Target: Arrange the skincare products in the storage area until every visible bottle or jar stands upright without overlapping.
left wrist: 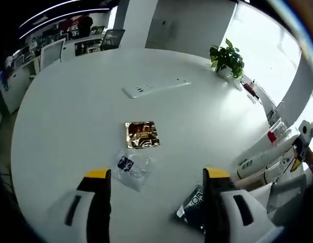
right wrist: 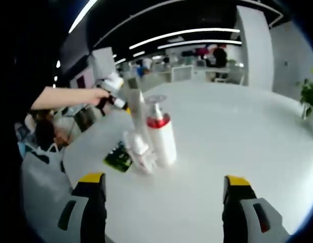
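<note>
- Two grippers hover over the round white surface (left wrist: 85,101), each with its jaws spread wide and nothing between them: the left gripper (left wrist: 159,177) and the right gripper (right wrist: 164,185).
- In the right gripper view, a white pump bottle (right wrist: 161,139) with a red collar stands upright, touching a smaller clear bottle (right wrist: 138,149) and a tall tube (right wrist: 136,109).
- In the left gripper view, a gold sachet (left wrist: 142,134), a clear sachet (left wrist: 131,169) and a dark packet (left wrist: 192,205) lie flat.
- Best approach, I judge: square the jaws on one bottle's body, low down, so its neighbours stay standing.
- Hard to tell: whether the tube leans, and what the bottles at the left view's right edge are.
</note>
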